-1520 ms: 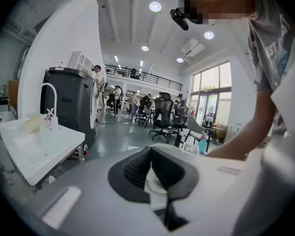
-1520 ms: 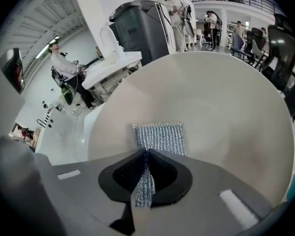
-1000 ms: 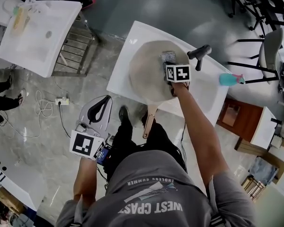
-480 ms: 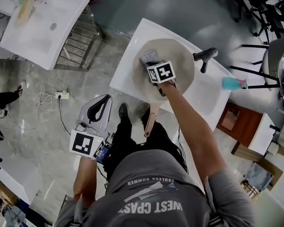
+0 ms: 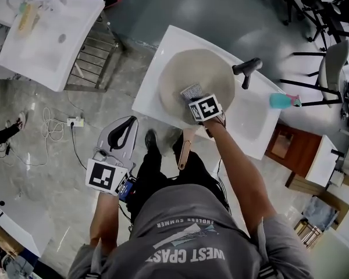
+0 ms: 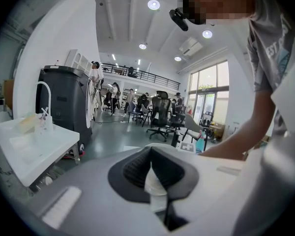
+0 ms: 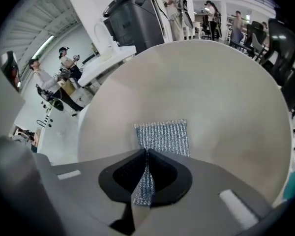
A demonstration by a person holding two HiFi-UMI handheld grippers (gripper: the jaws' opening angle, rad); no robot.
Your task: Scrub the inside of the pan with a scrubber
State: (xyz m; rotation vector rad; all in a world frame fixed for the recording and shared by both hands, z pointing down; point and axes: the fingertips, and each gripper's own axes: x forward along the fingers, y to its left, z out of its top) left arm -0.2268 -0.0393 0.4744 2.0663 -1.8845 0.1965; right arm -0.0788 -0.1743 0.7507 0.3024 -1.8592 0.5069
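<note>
The right tool (image 7: pixel 146 156) clamps a silver mesh scrubber (image 7: pixel 162 135) flat inside the round beige pan (image 7: pixel 211 87) for scouring; the closed left tool (image 5: pixel 123 133) idles lower left.

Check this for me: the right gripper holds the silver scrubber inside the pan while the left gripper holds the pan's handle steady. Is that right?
Not quite: the left gripper is not on the pan's handle. It hangs low, well clear of the pan, as the head view shows. The right gripper does hold the silver scrubber inside the pan.
</note>
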